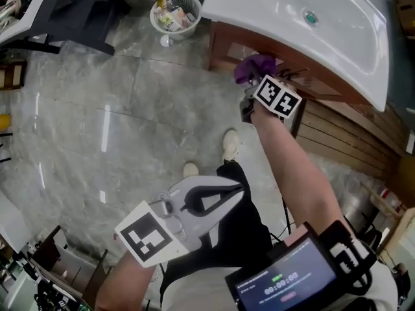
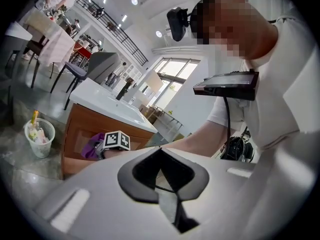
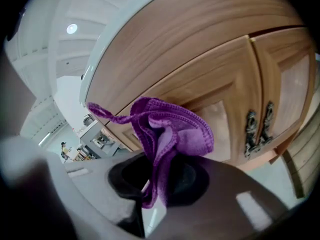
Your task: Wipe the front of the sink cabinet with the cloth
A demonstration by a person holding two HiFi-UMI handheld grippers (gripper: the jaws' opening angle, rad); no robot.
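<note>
Two tools out, only one working. My right hand-held gripper (image 3: 161,180) is clamped on the purple cloth (image 3: 171,133), pinching a bunched fold so the loose part billows ahead of the jaws. I judge that is what should meet the wood, not the plastic. The cloth is up at the sink cabinet (image 3: 200,59), high on its front just under the rim of the white sink (image 1: 292,18), left of the paired metal door handles (image 3: 257,129). I cannot tell from these views whether it is pressed on the panel or just off it.

My left hand-held gripper (image 1: 228,190) hangs low near my body, well apart from the cabinet, jaws together with nothing between them. My read is that it is parked there to keep out of the wiping arm's way.

Writing:
- The marker cubes carry black-and-white squares only, no words.
- The chest screen (image 1: 285,280) shows digits, too blurred to read.
- Packets in the far wastebasket (image 1: 175,13) are printed but illegible.
</note>
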